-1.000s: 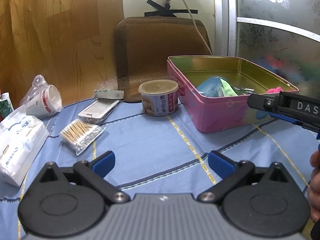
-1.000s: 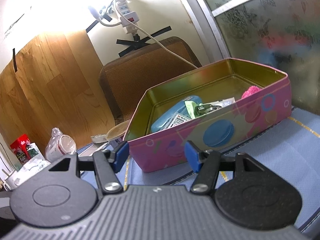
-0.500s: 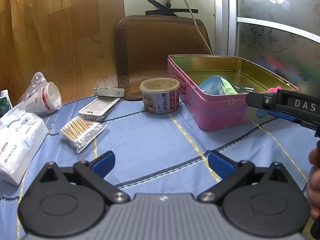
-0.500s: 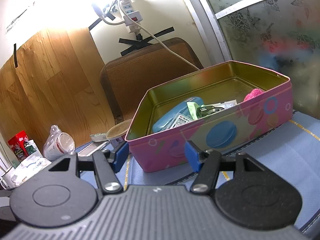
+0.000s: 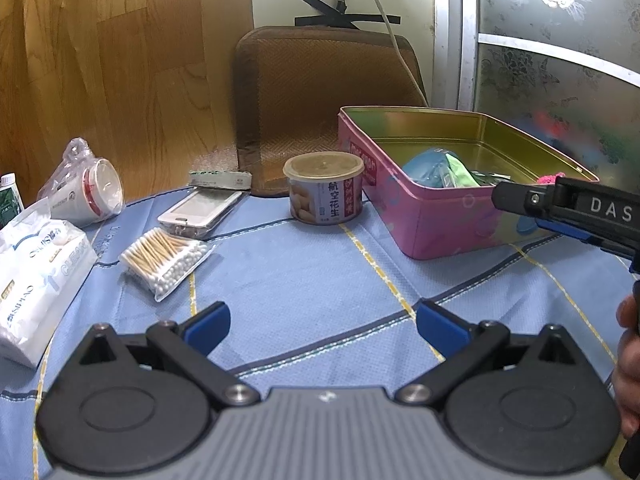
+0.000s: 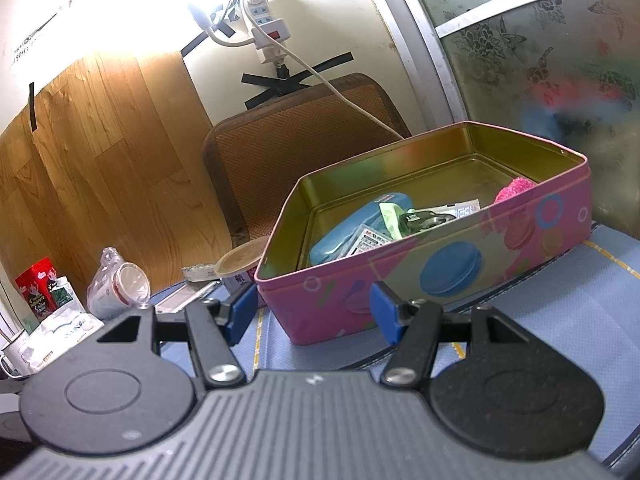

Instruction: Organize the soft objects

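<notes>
A pink tin box (image 5: 448, 224) (image 6: 440, 280) stands open on the blue tablecloth, holding a blue case (image 6: 360, 224), a green packet (image 6: 390, 216), paper sachets and a pink fluffy thing (image 6: 514, 190). My left gripper (image 5: 322, 322) hovers open over bare cloth, nothing between its blue pads. A bag of cotton swabs (image 5: 166, 258) and a white tissue pack (image 5: 36, 280) lie to its left. My right gripper (image 6: 312, 310) stands open just in front of the tin's near corner, apart from it, and shows in the left wrist view as a black arm (image 5: 568, 208).
A round peanut can (image 5: 324, 188) sits beside the tin. A flat white device (image 5: 200, 212), a wrapped cup (image 5: 86, 190) and a red can (image 6: 38, 284) are at the left. A brown mat (image 5: 328, 104) leans on the wall behind. A hand (image 5: 628, 360) shows at right.
Both views have shifted slightly; the tin and table objects sit a bit lower in the frames. Nothing was picked up or let go, and both grippers keep the same opening.
</notes>
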A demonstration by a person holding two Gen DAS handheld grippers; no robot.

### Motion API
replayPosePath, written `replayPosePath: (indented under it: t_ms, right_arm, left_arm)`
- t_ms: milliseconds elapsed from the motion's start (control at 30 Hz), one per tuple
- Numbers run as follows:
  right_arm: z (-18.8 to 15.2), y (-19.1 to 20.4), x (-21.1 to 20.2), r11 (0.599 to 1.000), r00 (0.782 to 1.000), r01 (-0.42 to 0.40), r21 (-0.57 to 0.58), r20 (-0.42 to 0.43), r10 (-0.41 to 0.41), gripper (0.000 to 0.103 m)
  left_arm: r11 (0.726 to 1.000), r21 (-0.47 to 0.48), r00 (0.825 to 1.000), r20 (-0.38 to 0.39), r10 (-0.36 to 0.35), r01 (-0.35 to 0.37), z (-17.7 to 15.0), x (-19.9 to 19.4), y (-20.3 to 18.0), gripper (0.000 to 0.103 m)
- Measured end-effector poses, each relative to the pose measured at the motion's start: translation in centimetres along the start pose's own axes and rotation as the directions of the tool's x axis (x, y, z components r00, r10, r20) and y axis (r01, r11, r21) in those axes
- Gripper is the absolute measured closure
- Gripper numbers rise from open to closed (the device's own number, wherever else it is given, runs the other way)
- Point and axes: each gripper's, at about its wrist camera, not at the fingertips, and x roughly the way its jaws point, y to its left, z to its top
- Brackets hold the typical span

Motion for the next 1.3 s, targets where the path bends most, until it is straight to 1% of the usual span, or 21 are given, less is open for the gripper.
replayPosePath:
  t_ms: [1300]
  right_arm:
    - [-0.43, 0.26, 0.46, 1.000, 1.000, 0.010, -0.007, -0.004, -0.010, 0.038]
  left_arm:
    - [1.000, -0.008, 1.000, -0.006, -0.007, 0.007, -0.35, 0.43, 0.30, 0.000]
